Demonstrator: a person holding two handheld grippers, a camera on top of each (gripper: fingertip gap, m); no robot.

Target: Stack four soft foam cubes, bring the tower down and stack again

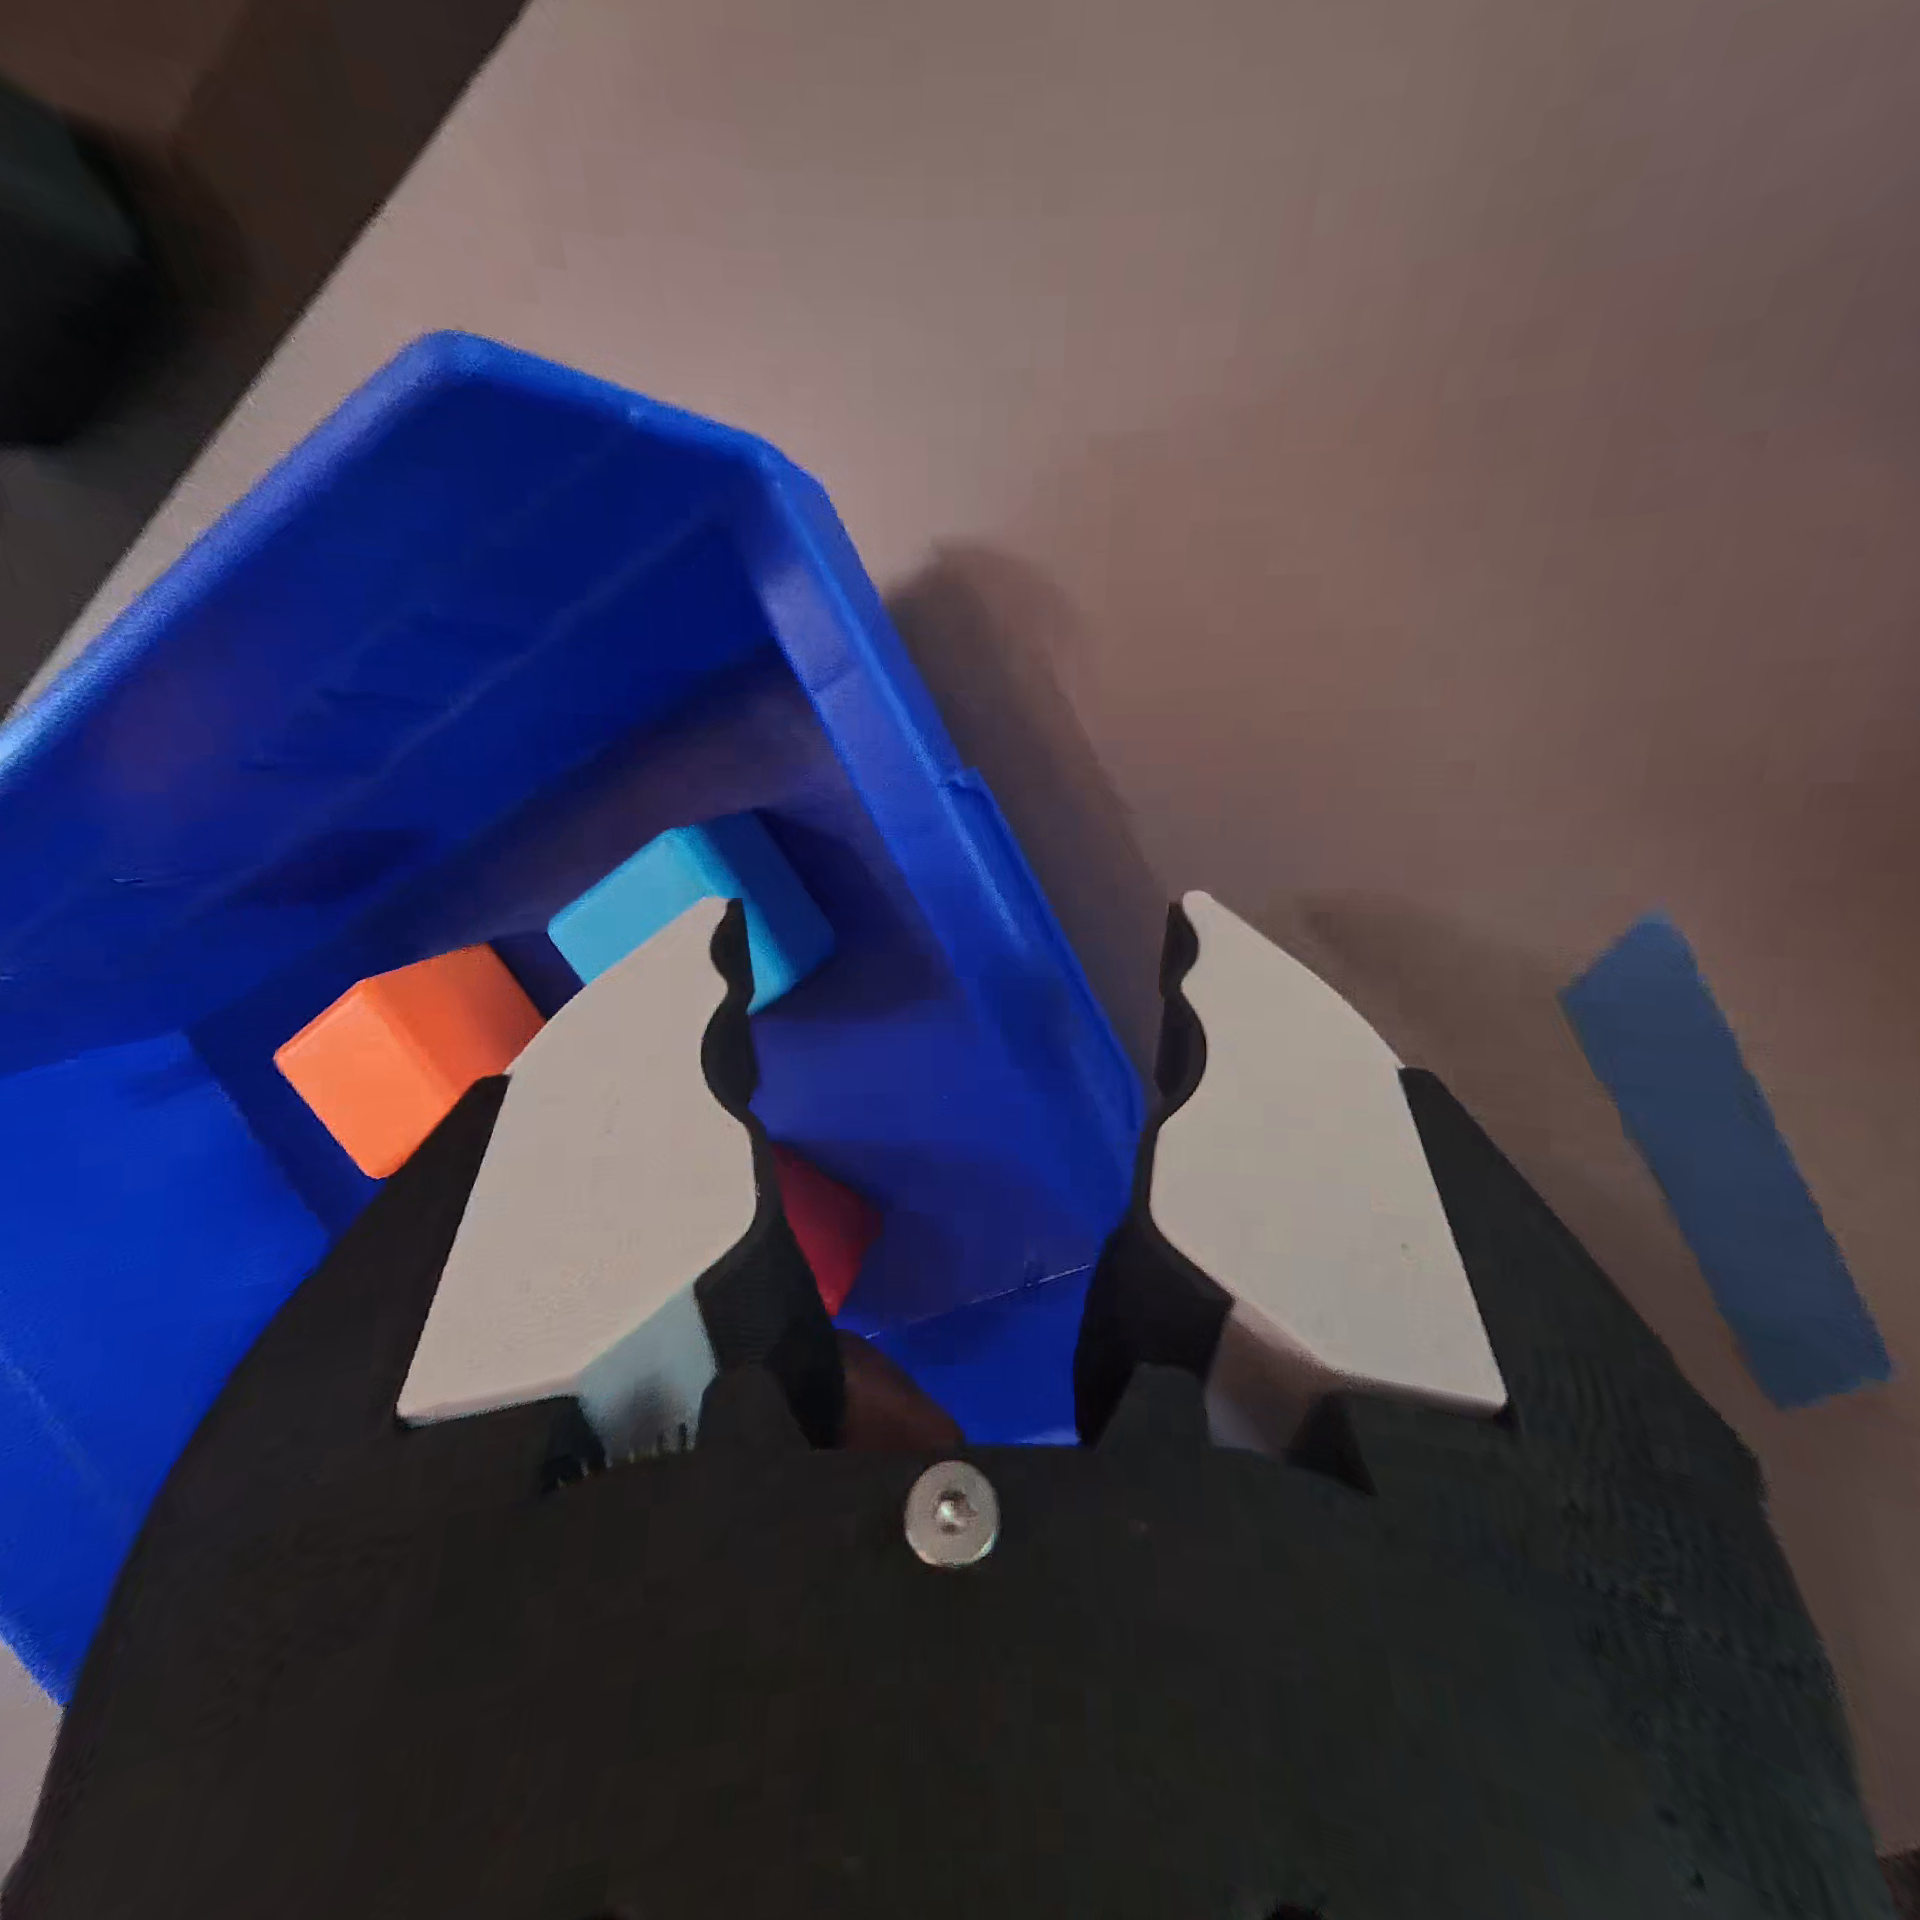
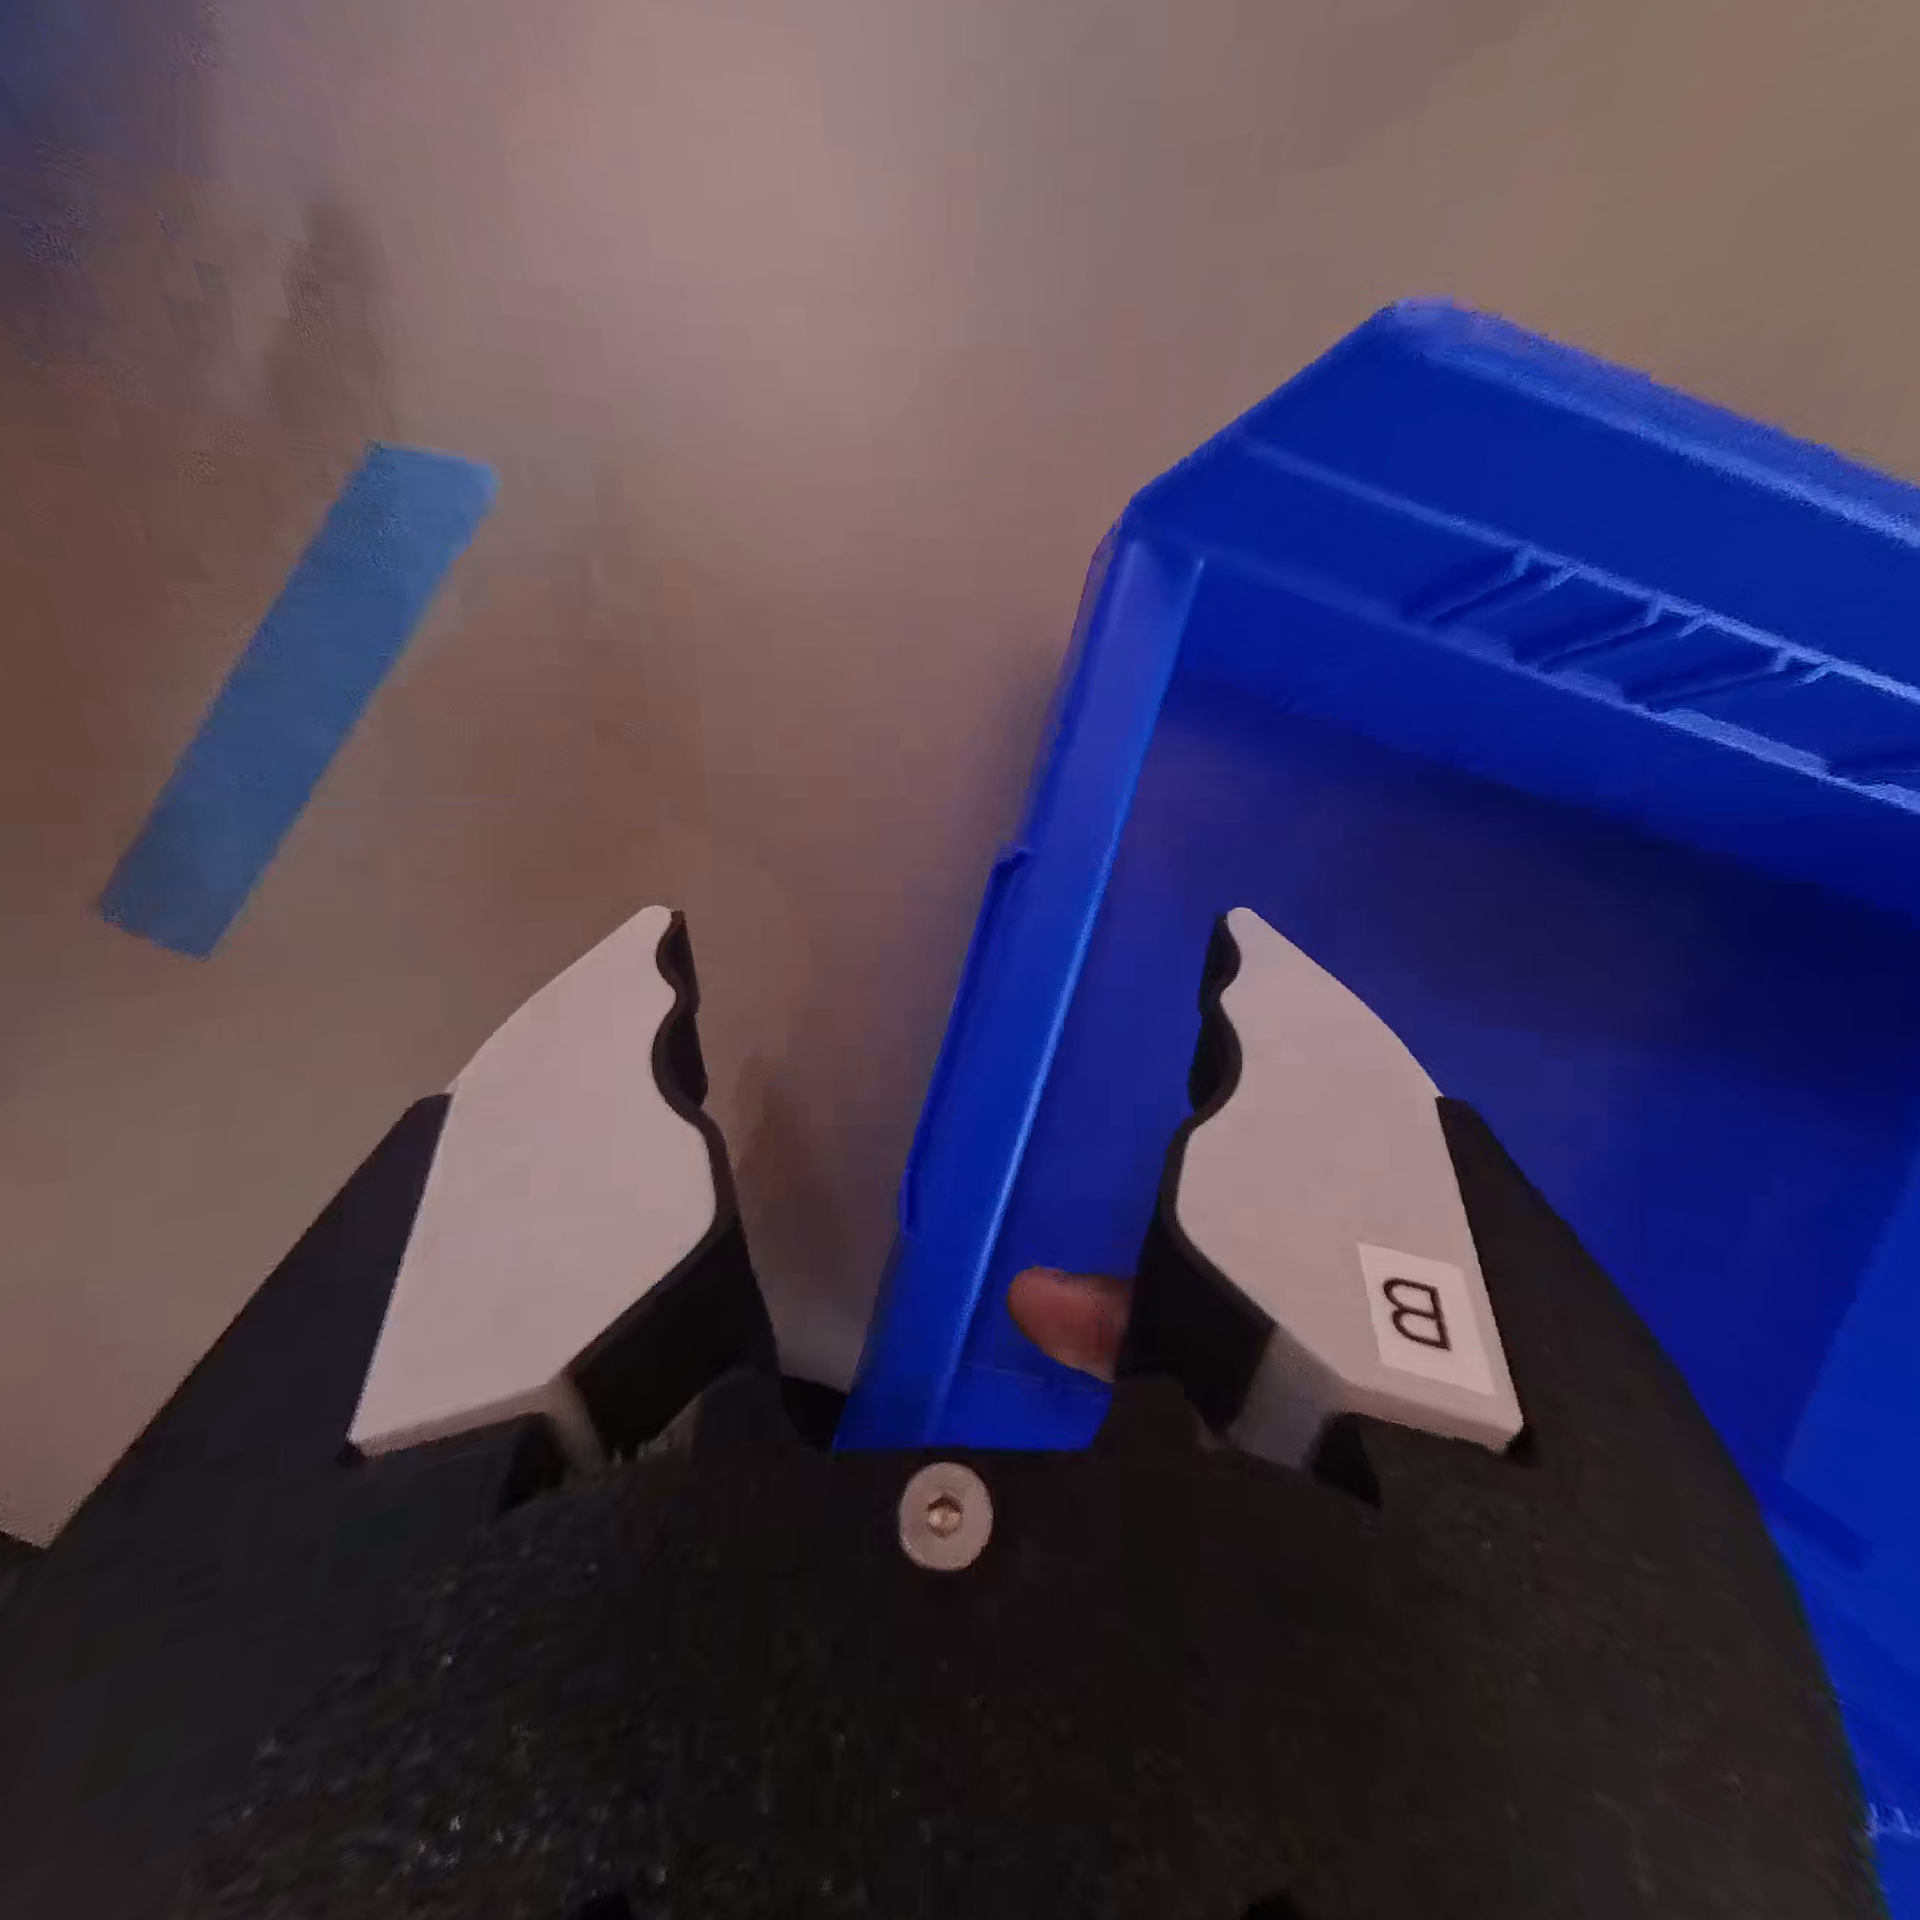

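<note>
Left tool (image 1: 956, 914) released above the blue bin (image 1: 436, 644) holding orange cube (image 1: 405, 1049), light-blue cube (image 1: 675, 894), red cube (image 1: 826, 1226); right tool (image 2: 951, 925) released, straddling the bin's wall (image 2: 1049, 935); worktop (image 2: 779, 416) bears blue tape (image 2: 301, 696).

Glossy plastic bin (image 1: 436, 665), matt foam cubes (image 1: 405, 1049), smooth tabletop (image 1: 1351, 364).
</note>
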